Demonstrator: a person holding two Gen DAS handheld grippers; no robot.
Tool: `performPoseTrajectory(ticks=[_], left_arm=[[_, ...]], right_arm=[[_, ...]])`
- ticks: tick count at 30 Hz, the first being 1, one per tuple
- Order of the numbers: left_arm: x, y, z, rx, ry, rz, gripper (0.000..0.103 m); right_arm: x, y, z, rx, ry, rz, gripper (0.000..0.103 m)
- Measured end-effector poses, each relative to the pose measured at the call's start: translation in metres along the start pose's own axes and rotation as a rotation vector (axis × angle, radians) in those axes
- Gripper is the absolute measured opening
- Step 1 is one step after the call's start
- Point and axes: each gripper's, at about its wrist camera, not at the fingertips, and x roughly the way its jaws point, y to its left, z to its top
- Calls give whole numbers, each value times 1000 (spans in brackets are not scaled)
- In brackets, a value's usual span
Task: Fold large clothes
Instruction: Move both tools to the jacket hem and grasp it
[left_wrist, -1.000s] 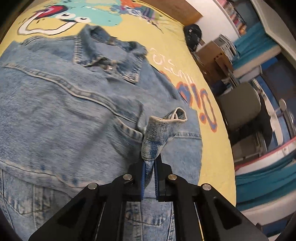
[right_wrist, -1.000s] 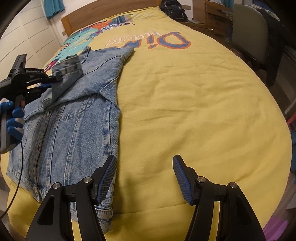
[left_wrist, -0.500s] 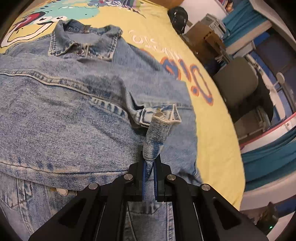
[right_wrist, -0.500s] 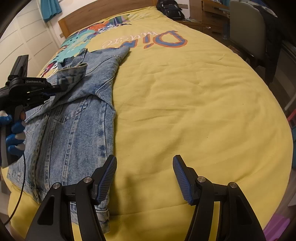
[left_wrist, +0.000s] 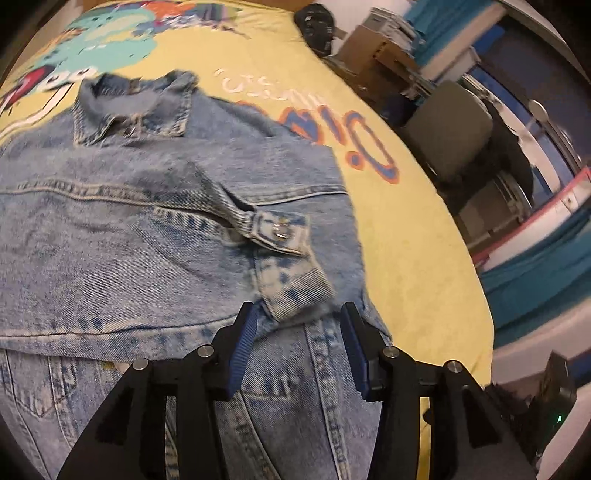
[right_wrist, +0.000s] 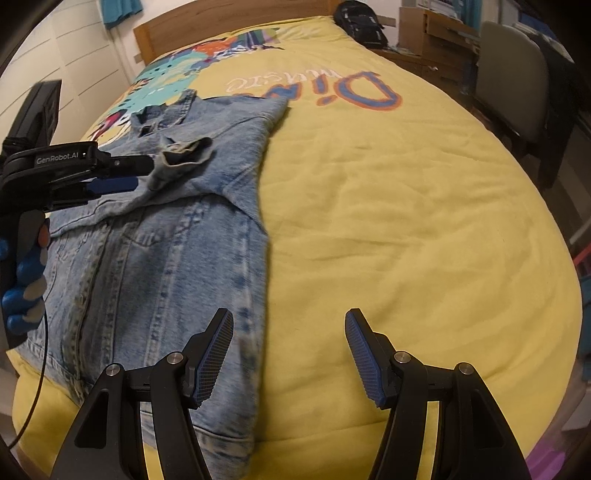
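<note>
Nearest, the right tool (right_wrist: 288, 350) hangs released, jaws wide and empty, over the yellow bedspread (right_wrist: 406, 221) just beside the hem of the denim jacket (right_wrist: 166, 258). The jacket lies flat on the bed's left half, one sleeve folded across its chest. The left tool (left_wrist: 297, 332) is opening, its pads clear of the sleeve cuff (left_wrist: 284, 254) lying just ahead. Farther off stand the wooden headboard (right_wrist: 229, 26), a black backpack (right_wrist: 360, 22) and a grey chair (right_wrist: 513, 81) beside the bed.

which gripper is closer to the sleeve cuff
Left. The left gripper, jaws opening, sits right at the sleeve cuff; the right gripper hovers apart, over the jacket's hem edge.
</note>
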Motion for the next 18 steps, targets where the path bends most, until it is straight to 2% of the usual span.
performPoseTrajectory(ticks=[4,8,18], left_arm=[[-14,1,-5,27,-38,-5,41],[-30,13,-8,45,-68,34,41],[-80,90,-16,-33,-101,171,41]], right_arm=[[0,16,8,-33,-5,1,64],[3,34,16,-64,-8,6,64],[18,97,51,-206,-24,50,64]])
